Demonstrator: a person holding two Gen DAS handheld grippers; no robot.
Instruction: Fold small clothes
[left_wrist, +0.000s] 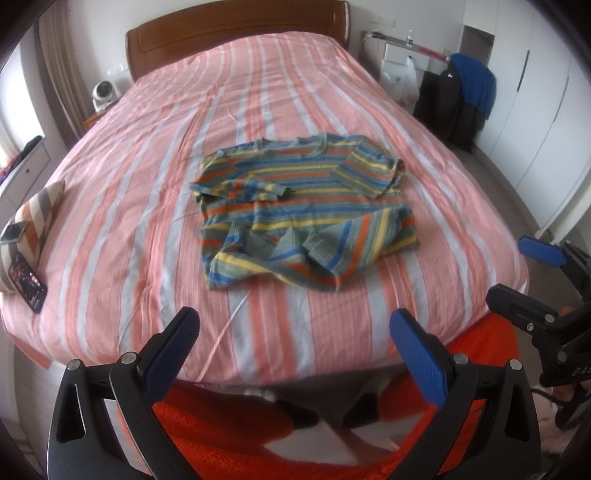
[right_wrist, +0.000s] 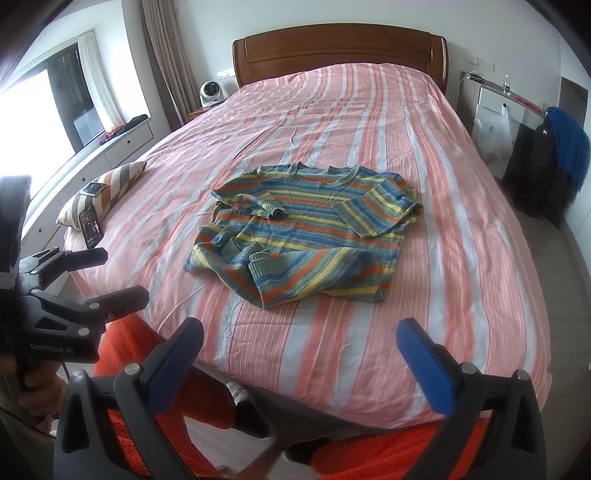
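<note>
A small striped knit sweater (left_wrist: 303, 206), blue, yellow, orange and grey-green, lies on the bed, neck toward the headboard, both sleeves folded across the body and the hem rumpled. It also shows in the right wrist view (right_wrist: 310, 236). My left gripper (left_wrist: 295, 347) is open and empty, held above the bed's foot edge, short of the sweater. My right gripper (right_wrist: 301, 354) is open and empty, also back at the foot edge. Each gripper shows in the other's view: the right one (left_wrist: 532, 273), the left one (right_wrist: 107, 280).
The bed (left_wrist: 147, 184) has a pink and white striped cover and a wooden headboard (right_wrist: 340, 55). A striped cushion (right_wrist: 107, 184) with a phone (right_wrist: 90, 221) sits at the left edge. A chair with dark and blue clothes (right_wrist: 554, 162) stands right. Orange rug (left_wrist: 229, 435) below.
</note>
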